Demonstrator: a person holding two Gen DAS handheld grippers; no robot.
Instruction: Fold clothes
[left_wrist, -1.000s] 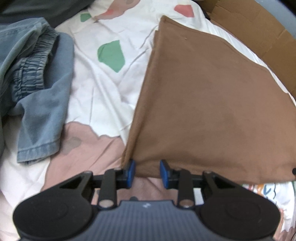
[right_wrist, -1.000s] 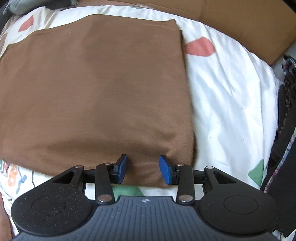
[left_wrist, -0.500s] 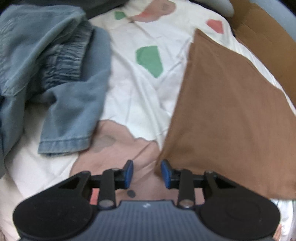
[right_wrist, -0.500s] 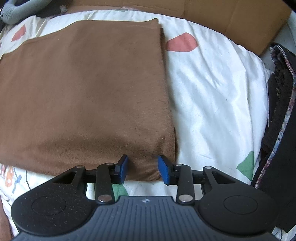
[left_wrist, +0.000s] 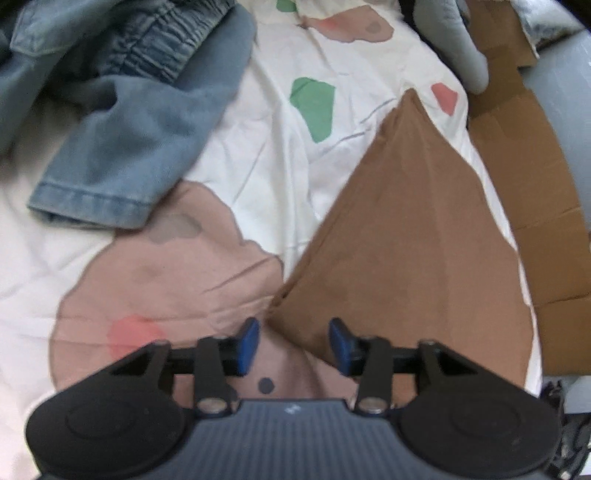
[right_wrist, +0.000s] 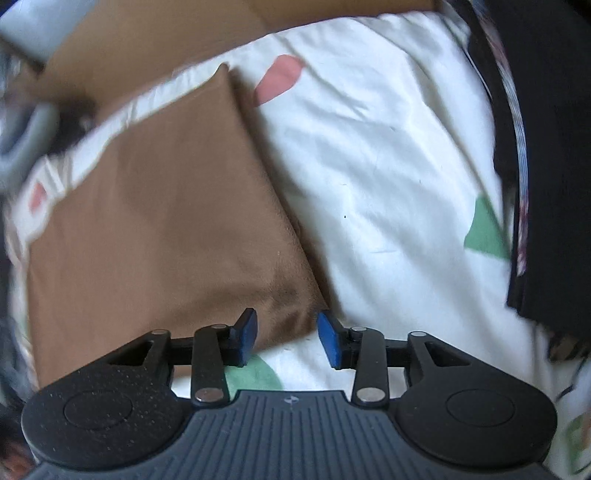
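1. Gaping wide with nothing between its blue pads, the left gripper (left_wrist: 293, 341) sits low over the bedsheet (left_wrist: 258, 155), its jaws straddling the near-left corner of the folded brown garment (left_wrist: 406, 229).
2. The right gripper (right_wrist: 286, 338) is likewise spread wide and holds nothing; the brown garment's (right_wrist: 159, 229) near-right corner lies between its pads.
3. The garment lies flat on the white sheet (right_wrist: 388, 177), which is printed with pink, green and red patches.
4. In the left wrist view, a rumpled blue denim garment (left_wrist: 122, 122) lies apart from the brown one, up to the left.
5. Brown cardboard (left_wrist: 532, 206) runs along the sheet's far-right edge.
6. In the right wrist view, dark clothing (right_wrist: 546, 147) lies on the right, blurred.
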